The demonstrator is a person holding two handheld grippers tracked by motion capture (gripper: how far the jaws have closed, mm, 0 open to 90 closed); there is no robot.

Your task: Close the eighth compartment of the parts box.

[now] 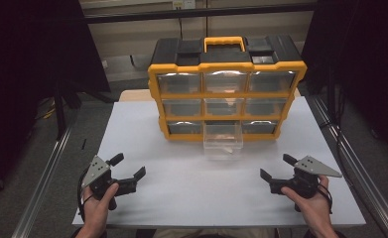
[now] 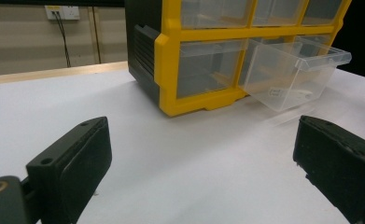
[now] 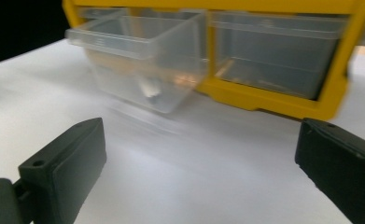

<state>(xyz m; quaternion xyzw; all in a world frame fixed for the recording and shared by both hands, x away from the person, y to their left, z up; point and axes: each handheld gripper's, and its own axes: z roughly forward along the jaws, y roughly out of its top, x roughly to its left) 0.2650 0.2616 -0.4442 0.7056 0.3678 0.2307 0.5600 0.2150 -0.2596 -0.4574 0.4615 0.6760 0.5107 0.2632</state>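
1. The clear drawer (image 1: pixel 223 140) is sticking out of the middle slot in the bottom row of the yellow and black organizer (image 1: pixel 226 84), which is standing at the far edge of the table (image 1: pixel 191 183); a small pale item is lying inside the drawer, too blurred to identify.
2. The left claw (image 1: pixel 130 166) is resting near the table's near left corner, held by the person's left hand (image 1: pixel 98 208), its jaws standing wide apart with nothing between them.
3. In the left gripper view the drawer (image 2: pixel 296 72) is tilting slightly down at its front.
4. The right claw (image 1: pixel 277 167) is sitting near the near right corner in the right hand (image 1: pixel 314 203), jaws also spread wide and gripping nothing, well apart from the drawer.
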